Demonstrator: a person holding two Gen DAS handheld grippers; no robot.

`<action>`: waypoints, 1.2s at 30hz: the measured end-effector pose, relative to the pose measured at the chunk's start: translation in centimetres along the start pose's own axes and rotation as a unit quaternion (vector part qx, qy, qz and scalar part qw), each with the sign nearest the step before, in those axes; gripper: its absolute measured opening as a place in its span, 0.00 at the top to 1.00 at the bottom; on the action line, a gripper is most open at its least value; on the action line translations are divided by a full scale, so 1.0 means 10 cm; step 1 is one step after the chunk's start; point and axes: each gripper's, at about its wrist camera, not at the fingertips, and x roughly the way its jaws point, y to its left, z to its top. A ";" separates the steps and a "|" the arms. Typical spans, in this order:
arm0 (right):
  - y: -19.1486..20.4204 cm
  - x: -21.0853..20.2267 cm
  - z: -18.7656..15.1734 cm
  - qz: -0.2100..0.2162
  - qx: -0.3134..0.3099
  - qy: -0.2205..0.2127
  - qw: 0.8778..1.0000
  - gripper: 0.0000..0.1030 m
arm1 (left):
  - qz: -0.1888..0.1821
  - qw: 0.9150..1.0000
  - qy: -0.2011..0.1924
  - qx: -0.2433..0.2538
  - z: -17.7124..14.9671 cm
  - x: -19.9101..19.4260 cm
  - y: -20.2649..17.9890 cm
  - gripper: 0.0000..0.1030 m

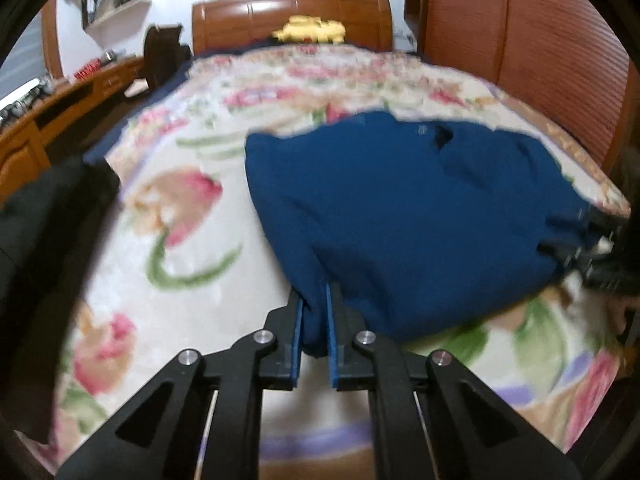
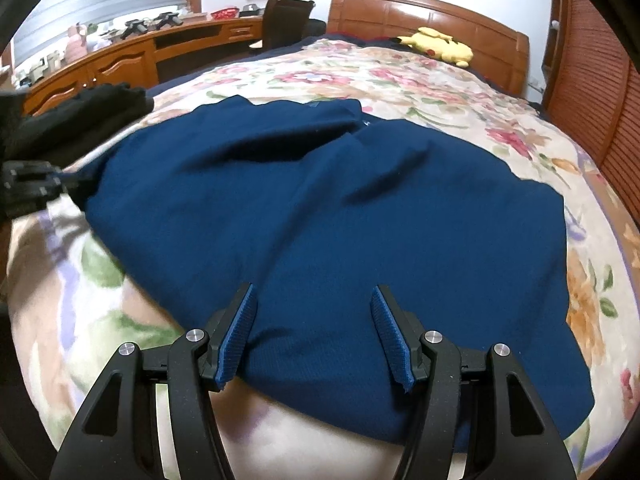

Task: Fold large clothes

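Now the left tongs (image 1: 314, 320) are clenched on the near corner of the dark blue knit garment (image 1: 400, 208); the right tongs (image 2: 312, 332) gape over its hem, ungripped. Next: pinch that hem, then fold.

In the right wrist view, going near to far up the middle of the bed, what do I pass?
Right gripper, jaws open → blue garment → floral bedspread → yellow plush toy → wooden headboard.
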 end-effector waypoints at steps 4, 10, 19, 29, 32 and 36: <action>-0.03 -0.02 -0.04 -0.001 0.000 -0.003 1.000 0.41 | 0.005 1.000 -0.028 0.002 0.29 -0.27 -0.22 0.96; -0.18 -0.20 -0.16 -0.006 0.004 -0.012 1.000 0.41 | 0.012 0.997 -0.055 0.048 0.56 -0.52 -0.74 0.98; -0.65 -0.46 -0.29 -0.050 0.048 -0.022 0.997 0.41 | -0.023 0.987 -0.085 0.133 0.97 -0.63 -1.68 0.99; -1.03 -0.85 -0.62 -0.116 0.093 -0.014 0.989 0.42 | -0.126 0.971 -0.099 0.179 1.36 -0.71 -2.71 1.00; -1.12 -1.02 -0.64 -0.113 0.119 -0.031 0.986 0.42 | -0.140 0.966 -0.090 0.195 1.38 -0.67 -2.94 1.00; -1.18 -1.07 -0.71 -0.122 0.130 -0.031 0.983 0.42 | -0.150 0.966 -0.067 0.200 1.41 -0.56 -3.07 0.99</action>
